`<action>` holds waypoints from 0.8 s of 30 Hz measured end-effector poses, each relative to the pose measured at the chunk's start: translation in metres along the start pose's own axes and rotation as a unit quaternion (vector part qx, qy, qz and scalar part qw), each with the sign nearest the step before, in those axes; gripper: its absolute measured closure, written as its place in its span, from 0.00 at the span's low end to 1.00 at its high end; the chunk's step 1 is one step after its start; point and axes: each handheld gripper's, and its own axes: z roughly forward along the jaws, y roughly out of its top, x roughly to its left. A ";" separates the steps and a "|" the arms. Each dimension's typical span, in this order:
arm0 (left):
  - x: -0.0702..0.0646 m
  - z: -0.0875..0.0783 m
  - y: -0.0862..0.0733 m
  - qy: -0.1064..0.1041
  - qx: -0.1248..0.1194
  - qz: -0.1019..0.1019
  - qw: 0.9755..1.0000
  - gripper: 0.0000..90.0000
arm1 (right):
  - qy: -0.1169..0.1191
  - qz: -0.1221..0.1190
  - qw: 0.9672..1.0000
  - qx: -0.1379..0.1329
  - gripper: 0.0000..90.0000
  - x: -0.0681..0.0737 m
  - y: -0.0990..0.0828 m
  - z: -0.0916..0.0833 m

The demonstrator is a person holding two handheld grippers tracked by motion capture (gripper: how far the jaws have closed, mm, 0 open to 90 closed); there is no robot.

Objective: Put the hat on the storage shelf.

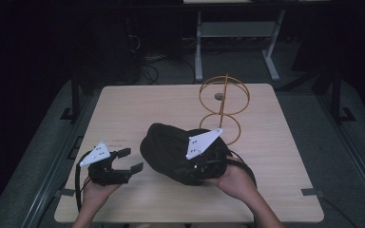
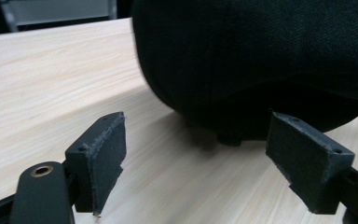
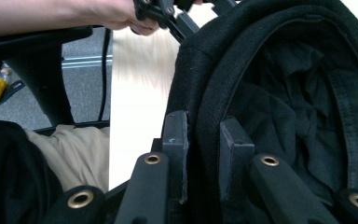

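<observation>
Gripping the black fabric cap (image 1: 173,152) by its rim, the right claw (image 3: 204,140) has its two pads pressed together on the edge of the cloth, one pad outside and one inside the opening, so the dark lining faces that gripper's camera. The cap sits near the middle of the pale wooden table (image 1: 123,104), tipped up on its right side, with its rounded crown bulging toward the left claw (image 1: 132,160). That one hovers just beside the crown with its pads spread wide and nothing between them; in the left gripper view the small button on top of the crown shows low between the pads.

To my eye the job is getting the cap up and under control with both hands. Doing it well means keeping the right pinch firm on the stiff rim band, not on loose lining, and bringing the left claw in level to take the far rim rather than squashing the soft crown.

Behind it stands an orange wire stand of stacked rings (image 1: 223,107), well apart, which a swinging cap should stay clear of.
</observation>
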 end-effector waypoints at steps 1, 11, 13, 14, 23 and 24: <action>0.000 0.003 0.002 -0.004 0.000 0.002 1.000 0.22 | 0.001 -0.002 1.000 0.000 0.84 0.000 0.001 -0.001; -0.005 0.015 0.021 -0.066 -0.019 0.013 0.998 0.28 | 0.004 -0.033 0.999 -0.005 0.84 0.008 0.018 -0.019; -0.006 0.018 0.027 -0.077 -0.027 0.013 0.997 0.35 | 0.006 -0.037 0.999 -0.009 0.84 0.010 0.018 -0.022; -0.006 0.018 0.027 -0.077 -0.027 0.013 0.997 0.39 | 0.006 -0.037 0.999 -0.009 0.84 0.010 0.018 -0.022; -0.003 0.039 0.035 -0.139 -0.023 0.000 0.990 0.80 | 0.012 -0.033 0.999 -0.024 0.84 0.009 0.014 -0.031; -0.003 0.039 0.037 -0.141 -0.023 0.001 0.990 0.81 | 0.009 -0.029 0.999 -0.026 0.84 0.009 0.013 -0.032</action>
